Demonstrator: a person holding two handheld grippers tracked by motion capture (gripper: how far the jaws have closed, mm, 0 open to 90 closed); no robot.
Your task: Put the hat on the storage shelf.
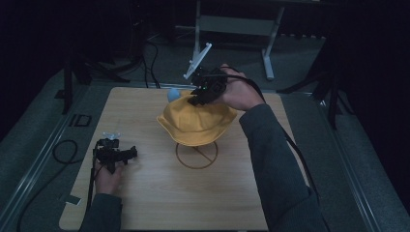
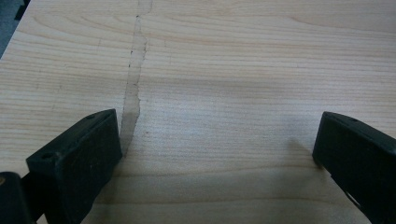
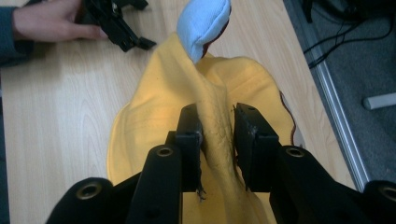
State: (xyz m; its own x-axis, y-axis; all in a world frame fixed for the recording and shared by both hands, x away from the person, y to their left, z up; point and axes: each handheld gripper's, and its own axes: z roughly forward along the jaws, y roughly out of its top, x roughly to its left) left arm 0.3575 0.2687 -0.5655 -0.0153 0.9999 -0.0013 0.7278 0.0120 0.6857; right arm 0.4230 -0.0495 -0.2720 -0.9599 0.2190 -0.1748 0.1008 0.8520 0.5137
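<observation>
Your right gripper (image 3: 217,135) pinches a raised fold of the yellow bucket hat (image 1: 196,123), which hangs above the ring base of a stand (image 1: 196,155) near the table's (image 1: 159,208) middle, a pale blue ball (image 1: 173,94) poking out at its far side. Your left gripper (image 1: 116,154) rests at the near left, jaws spread over bare wood. This looks like lifting the hat off; next, raise it straight up until it clears the ball.

The left claw (image 2: 215,154) hangs with its jaws spread wide above the pale wooden surface (image 2: 243,60), where a grey streak (image 2: 135,84) runs.
</observation>
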